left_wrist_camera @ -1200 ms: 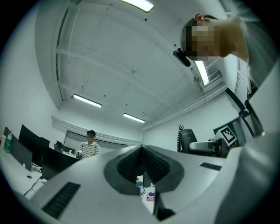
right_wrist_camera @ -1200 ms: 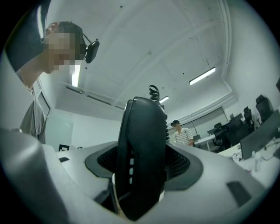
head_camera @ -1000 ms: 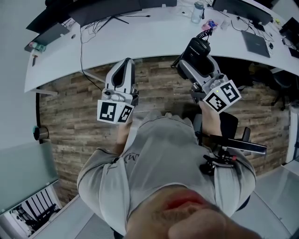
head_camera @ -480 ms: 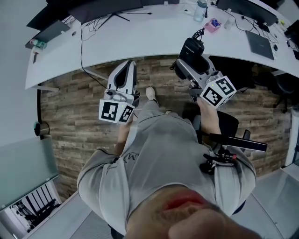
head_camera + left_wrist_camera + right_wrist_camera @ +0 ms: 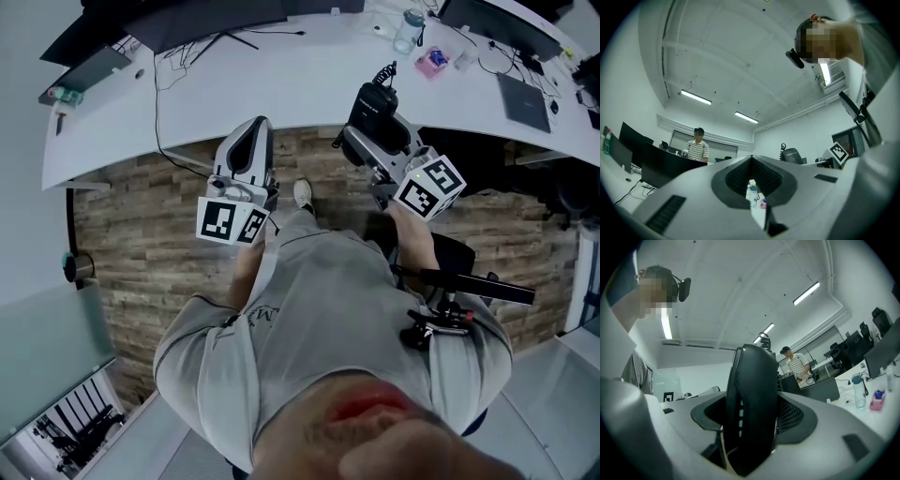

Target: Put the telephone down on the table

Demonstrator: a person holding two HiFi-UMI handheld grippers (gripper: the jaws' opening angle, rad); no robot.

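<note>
Telephone clamped in the right gripper at the table's near edge.

The right gripper (image 5: 372, 127) has its jaws closed on the black telephone (image 5: 373, 99), which stands upright between them with its aerial pointing out over the white table (image 5: 281, 75); the left gripper (image 5: 250, 141) has its jaws drawn together on nothing, just short of the same curved edge. Beyond the telephone stand a clear bottle (image 5: 406, 30), its contents unreadable, and a small pink box (image 5: 432, 62), both well apart from it. Left of the telephone the tabletop lies bare as far as a black cable (image 5: 157, 103) that drops over the edge.
</note>
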